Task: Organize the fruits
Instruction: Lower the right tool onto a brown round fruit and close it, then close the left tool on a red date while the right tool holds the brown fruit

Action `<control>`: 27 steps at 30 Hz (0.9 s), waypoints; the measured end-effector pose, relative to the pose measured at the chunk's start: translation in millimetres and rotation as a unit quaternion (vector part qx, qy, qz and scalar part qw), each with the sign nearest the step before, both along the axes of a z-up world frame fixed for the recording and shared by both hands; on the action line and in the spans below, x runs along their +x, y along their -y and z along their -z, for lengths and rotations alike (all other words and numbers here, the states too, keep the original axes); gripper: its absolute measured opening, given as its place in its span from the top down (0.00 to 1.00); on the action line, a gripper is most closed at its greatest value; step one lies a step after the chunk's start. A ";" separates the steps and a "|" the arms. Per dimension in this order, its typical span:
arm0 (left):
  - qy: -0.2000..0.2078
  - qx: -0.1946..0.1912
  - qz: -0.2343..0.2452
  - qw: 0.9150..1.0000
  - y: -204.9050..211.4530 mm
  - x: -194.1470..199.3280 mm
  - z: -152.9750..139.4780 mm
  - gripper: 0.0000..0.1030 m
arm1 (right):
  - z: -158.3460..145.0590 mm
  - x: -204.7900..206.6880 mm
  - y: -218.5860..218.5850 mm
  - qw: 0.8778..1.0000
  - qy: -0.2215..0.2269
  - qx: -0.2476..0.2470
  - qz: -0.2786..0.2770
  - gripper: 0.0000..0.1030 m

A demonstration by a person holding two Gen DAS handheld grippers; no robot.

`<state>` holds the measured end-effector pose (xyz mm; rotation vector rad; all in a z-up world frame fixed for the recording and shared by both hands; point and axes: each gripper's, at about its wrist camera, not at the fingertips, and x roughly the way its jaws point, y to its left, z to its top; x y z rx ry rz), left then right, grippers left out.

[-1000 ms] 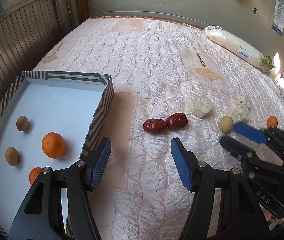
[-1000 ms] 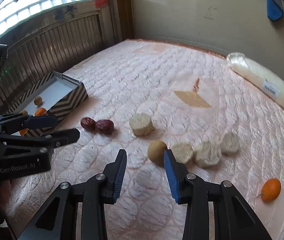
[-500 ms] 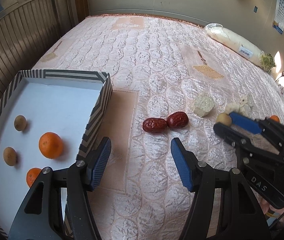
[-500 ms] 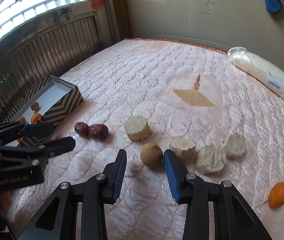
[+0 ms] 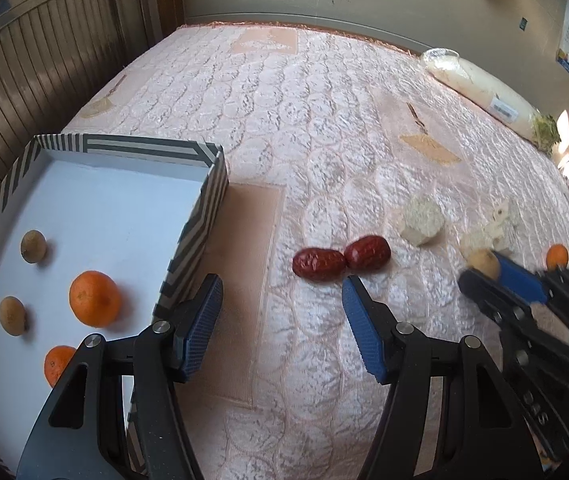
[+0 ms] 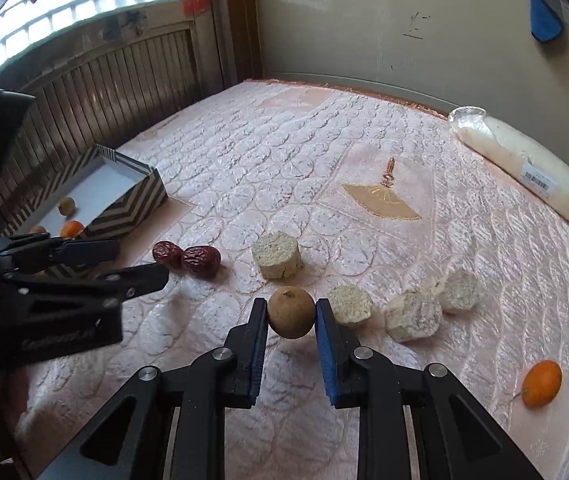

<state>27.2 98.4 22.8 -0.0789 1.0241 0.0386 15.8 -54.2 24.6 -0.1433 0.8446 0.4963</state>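
1. Blue-padded right hand-held gripper (image 6: pixel 289 318) has just closed its jaws on a small brown fruit (image 6: pixel 290 312), on the pink quilted bed (image 6: pixel 284 168).
2. Left hand-held gripper (image 5: pixel 280 320) stands apart, empty.
3. Beyond it lie two red dates (image 5: pixel 340 258).
4. Striped box (image 5: pixel 200 224) holds oranges (image 5: pixel 94 298).

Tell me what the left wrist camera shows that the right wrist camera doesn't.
Only the left wrist view shows the box floor in full, with two oranges and two small brown fruits, and the left gripper open and empty. Only the right wrist view shows the right gripper, whose jaws have just closed, pinching the brown fruit, and all four pale chunks. Both show the striped box, two red dates and a loose orange.
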 end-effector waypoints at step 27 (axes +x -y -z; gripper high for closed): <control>0.028 0.000 0.035 0.999 3.2 -4.3 1.2 0.83 | -7.0 -19.0 -0.4 1.000 0.000 0.007 -0.003 0.78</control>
